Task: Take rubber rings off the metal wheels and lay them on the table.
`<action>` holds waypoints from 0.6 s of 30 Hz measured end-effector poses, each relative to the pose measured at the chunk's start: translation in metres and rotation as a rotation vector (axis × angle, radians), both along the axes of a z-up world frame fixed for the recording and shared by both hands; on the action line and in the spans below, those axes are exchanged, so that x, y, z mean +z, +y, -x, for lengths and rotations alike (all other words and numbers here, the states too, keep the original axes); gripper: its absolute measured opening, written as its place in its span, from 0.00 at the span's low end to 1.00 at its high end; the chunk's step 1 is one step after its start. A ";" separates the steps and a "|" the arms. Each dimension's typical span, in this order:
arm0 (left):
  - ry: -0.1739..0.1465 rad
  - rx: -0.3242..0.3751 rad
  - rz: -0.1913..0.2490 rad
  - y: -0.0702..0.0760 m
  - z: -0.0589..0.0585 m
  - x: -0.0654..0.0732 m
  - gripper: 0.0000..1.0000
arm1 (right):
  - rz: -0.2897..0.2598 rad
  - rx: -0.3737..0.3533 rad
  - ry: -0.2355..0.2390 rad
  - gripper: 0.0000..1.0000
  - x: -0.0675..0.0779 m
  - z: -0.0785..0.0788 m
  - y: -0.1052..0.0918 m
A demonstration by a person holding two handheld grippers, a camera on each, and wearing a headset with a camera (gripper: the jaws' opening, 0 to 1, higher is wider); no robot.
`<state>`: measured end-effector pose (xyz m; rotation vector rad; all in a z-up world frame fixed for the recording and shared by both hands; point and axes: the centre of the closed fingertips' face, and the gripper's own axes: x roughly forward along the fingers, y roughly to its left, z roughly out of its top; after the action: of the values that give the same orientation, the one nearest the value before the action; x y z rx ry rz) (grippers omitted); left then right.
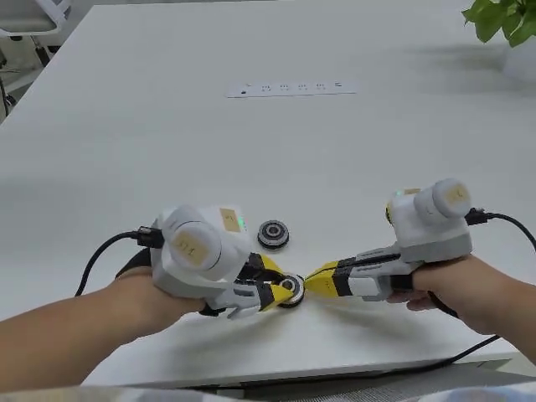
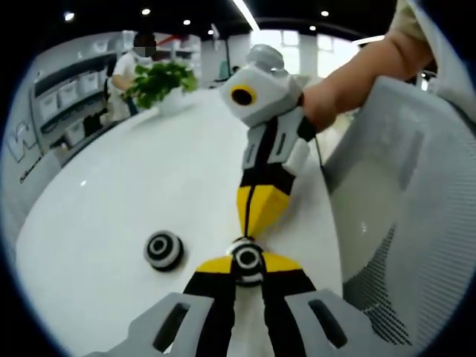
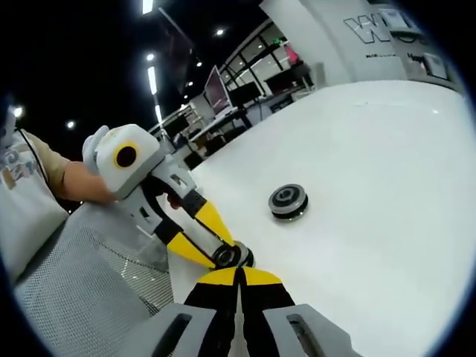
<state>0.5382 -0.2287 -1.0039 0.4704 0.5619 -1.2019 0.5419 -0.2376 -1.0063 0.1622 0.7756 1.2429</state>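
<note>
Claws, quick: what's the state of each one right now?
Left claw: shut on the small black-rimmed silver metal wheel.
Right claw: shut, tips at that wheel's edge; whether it pinches anything cannot be told.

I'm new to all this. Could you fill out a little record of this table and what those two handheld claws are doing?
Surface: white table
Left gripper: shut on held wheel
Right gripper: shut, tips against that wheel's rim
Second wheel: lying flat on the table, apart from both grippers
Also there: socket strip, leafy plant
</note>
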 end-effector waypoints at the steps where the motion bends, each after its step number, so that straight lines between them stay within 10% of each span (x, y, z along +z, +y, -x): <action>1: -0.002 0.002 -0.004 0.000 0.000 0.000 0.13 | 0.002 0.000 -0.002 0.00 0.000 0.000 0.000; 18: -0.007 0.015 -0.018 0.001 0.000 0.000 0.12 | -0.036 -0.004 0.035 0.00 0.004 0.005 0.006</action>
<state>0.5385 -0.2282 -1.0039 0.4847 0.5691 -1.1817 0.5370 -0.2314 -1.0021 0.2158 0.7830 1.2532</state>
